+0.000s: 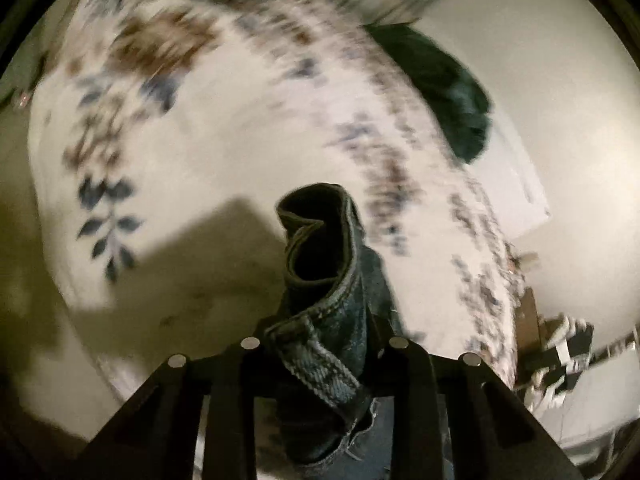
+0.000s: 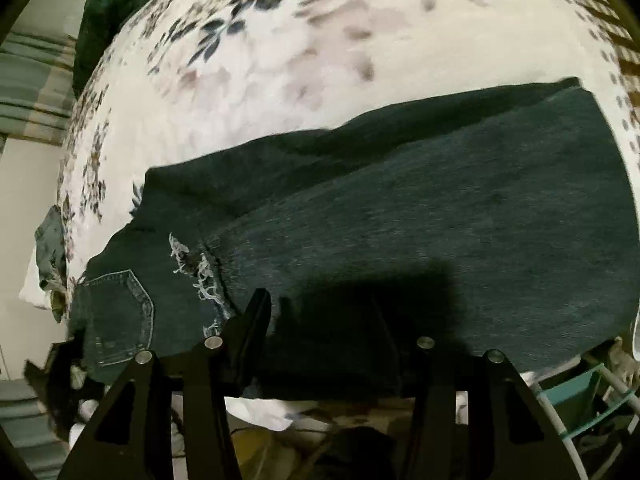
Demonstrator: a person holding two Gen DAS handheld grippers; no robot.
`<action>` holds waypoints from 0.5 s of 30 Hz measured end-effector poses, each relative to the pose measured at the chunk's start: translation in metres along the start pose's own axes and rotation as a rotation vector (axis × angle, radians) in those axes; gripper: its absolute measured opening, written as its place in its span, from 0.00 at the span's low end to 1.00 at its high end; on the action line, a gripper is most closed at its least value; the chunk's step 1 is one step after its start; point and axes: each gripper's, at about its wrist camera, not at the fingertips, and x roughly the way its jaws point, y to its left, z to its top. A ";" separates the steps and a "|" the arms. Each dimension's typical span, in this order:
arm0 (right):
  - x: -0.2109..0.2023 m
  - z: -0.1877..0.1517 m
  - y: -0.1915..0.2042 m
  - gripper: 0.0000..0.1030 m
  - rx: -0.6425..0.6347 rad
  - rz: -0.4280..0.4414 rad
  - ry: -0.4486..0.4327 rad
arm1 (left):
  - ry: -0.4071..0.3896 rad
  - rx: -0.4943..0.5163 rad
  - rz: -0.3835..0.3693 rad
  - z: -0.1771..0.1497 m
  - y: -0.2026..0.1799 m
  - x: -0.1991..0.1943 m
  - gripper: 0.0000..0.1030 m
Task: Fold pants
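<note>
Dark blue jeans (image 2: 420,216) lie spread across a white floral bedspread (image 2: 320,64), legs running to the right, back pocket (image 2: 120,312) and frayed tear at the left. My left gripper (image 1: 324,344) is shut on the jeans' waistband (image 1: 324,280), which bunches up between its fingers above the bed. My right gripper (image 2: 320,340) hangs over the near edge of the jeans with its jaws apart; the fabric lies between and under the fingers (image 2: 252,320). I cannot tell if it touches the cloth.
A dark green garment (image 1: 448,88) lies at the bed's far edge, also in the right wrist view (image 2: 104,12). Beige floor (image 1: 560,120) lies beyond the bed. A teal and white rack (image 2: 592,404) stands at the lower right.
</note>
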 end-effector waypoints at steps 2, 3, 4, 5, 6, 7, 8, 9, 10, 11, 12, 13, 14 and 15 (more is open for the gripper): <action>-0.013 -0.003 -0.014 0.51 0.046 0.013 -0.028 | -0.021 0.070 -0.033 -0.003 -0.029 -0.015 0.22; -0.021 -0.005 -0.023 0.51 0.075 0.029 -0.041 | -0.032 0.125 -0.060 -0.006 -0.052 -0.026 0.22; -0.029 -0.007 -0.030 0.51 0.099 0.039 -0.053 | -0.037 0.160 -0.079 -0.010 -0.069 -0.032 0.22; -0.037 -0.008 -0.037 0.51 0.120 0.047 -0.067 | -0.039 0.194 -0.100 -0.014 -0.086 -0.038 0.22; -0.046 -0.009 -0.045 0.51 0.139 0.054 -0.082 | -0.038 0.240 -0.129 -0.021 -0.107 -0.046 0.22; -0.057 -0.010 -0.055 0.51 0.160 0.057 -0.098 | -0.036 0.278 -0.152 -0.029 -0.125 -0.052 0.22; -0.066 -0.010 -0.065 0.51 0.176 0.055 -0.112 | -0.029 0.319 -0.184 -0.039 -0.147 -0.058 0.22; -0.077 -0.010 -0.076 0.51 0.195 0.053 -0.131 | -0.022 0.339 -0.204 -0.046 -0.158 -0.062 0.22; -0.086 -0.010 -0.085 0.51 0.210 0.053 -0.146 | -0.008 0.369 -0.233 -0.057 -0.176 -0.065 0.22; -0.094 -0.010 -0.095 0.51 0.225 0.050 -0.160 | 0.006 0.390 -0.254 -0.068 -0.189 -0.066 0.22; -0.103 -0.010 -0.105 0.51 0.238 0.045 -0.174 | 0.030 0.410 -0.280 -0.081 -0.203 -0.065 0.22; -0.113 -0.010 -0.119 0.51 0.254 0.038 -0.194 | 0.058 0.430 -0.301 -0.094 -0.218 -0.062 0.22; -0.121 -0.010 -0.133 0.51 0.268 0.032 -0.208 | 0.083 0.447 -0.315 -0.107 -0.229 -0.057 0.22; -0.128 -0.010 -0.144 0.51 0.285 0.025 -0.222 | 0.120 0.463 -0.332 -0.124 -0.241 -0.051 0.22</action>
